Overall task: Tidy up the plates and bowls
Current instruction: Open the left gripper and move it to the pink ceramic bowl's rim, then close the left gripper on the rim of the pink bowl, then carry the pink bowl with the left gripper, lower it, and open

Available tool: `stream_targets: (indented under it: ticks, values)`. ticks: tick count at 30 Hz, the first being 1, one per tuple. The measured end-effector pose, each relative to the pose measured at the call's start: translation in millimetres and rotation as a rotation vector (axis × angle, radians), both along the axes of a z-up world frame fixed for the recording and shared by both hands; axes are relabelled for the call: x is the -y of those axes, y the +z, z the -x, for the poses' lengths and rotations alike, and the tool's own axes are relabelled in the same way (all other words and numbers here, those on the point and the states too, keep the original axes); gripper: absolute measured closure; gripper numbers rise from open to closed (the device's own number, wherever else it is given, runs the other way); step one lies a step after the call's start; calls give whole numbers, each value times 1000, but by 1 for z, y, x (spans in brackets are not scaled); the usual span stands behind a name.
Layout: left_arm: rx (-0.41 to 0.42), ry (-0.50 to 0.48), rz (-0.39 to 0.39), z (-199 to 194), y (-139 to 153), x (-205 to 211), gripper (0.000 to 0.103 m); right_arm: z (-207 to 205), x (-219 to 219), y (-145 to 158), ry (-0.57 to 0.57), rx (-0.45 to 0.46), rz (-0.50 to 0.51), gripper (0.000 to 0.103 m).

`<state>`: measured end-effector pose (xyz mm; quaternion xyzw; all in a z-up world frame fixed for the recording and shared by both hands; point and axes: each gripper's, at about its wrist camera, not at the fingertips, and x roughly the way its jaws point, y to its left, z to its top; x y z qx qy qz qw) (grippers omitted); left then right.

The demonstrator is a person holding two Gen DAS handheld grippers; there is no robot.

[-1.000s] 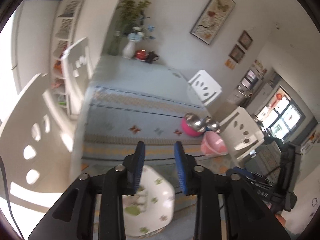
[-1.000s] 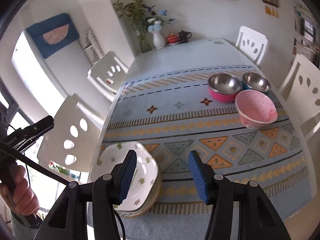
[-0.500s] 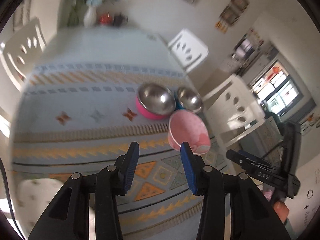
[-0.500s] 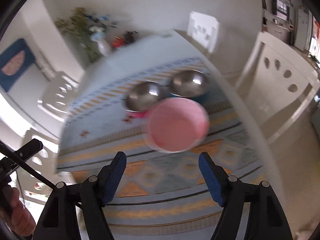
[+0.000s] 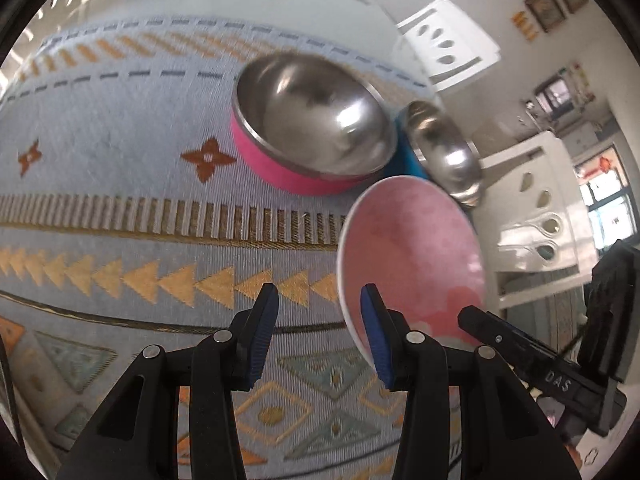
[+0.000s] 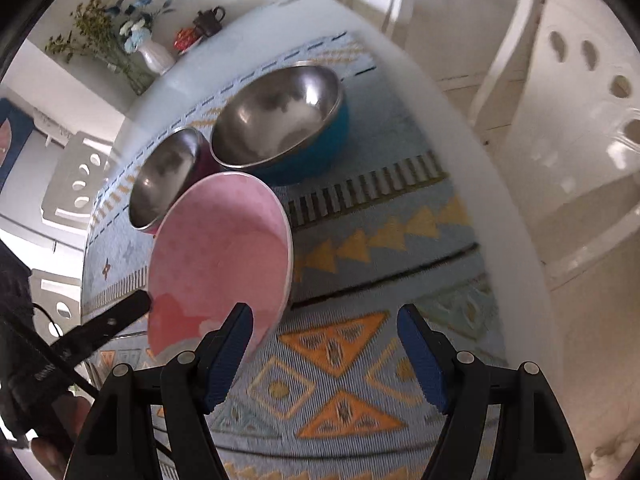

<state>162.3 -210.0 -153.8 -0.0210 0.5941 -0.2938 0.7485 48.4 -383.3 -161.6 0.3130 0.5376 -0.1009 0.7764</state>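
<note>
So we've swung both hands over from the stack of white floral plates at the counter edge, which has dropped out of both views, and we're now right on top of the bowl cluster, so by our guess bowls are next. Nearest: our left gripper (image 5: 314, 318) has its fingers a modest gap apart with only the patterned blue-and-orange woven table runner (image 5: 120, 216) between them, nothing held; its jaws eased a touch closer just now. Our right gripper (image 6: 324, 340) widened earlier in the last second and stands well open, also empty. The pink round ceramic bowl (image 5: 412, 264) sits between the two grippers, just beside each one's inner finger, apparently not pinched. Behind it are the steel bowl with the pink outside (image 5: 308, 120) and the steel bowl with the blue outside (image 6: 280, 116), close together. Only the right view shows the white flower vase (image 6: 154, 56) and dark teapot (image 6: 208, 20) at the far end; the left view gives the better look at the pink-sided bowl's wall.
</note>
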Motion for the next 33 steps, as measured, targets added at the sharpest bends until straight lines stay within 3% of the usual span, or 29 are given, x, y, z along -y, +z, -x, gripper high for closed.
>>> stream_targets:
  ticks: [6,9,12,15,19,24,33]
  values:
    - [-3,20,-12,-1,-15,12,76,-18,-3,-19,52,8,9,54]
    - [-8,10,19,1,-16,17,90,-18,-7,-17,91,51,18,68]
    - [26,-10,21,7,-11,22,93,-19,-18,-12,151,78,53,86]
    - [60,-13,31,13,-3,17,93,-15,-27,-7,194,87,126,86]
    - [51,-3,87,20,12,-1,93,2,-30,5,193,118,86,86]
    - [108,23,98,42,43,-28,93,16,-53,38,215,145,75,86]
    - [151,157,118,74,78,-96,93,24,-106,83,316,159,29,86]
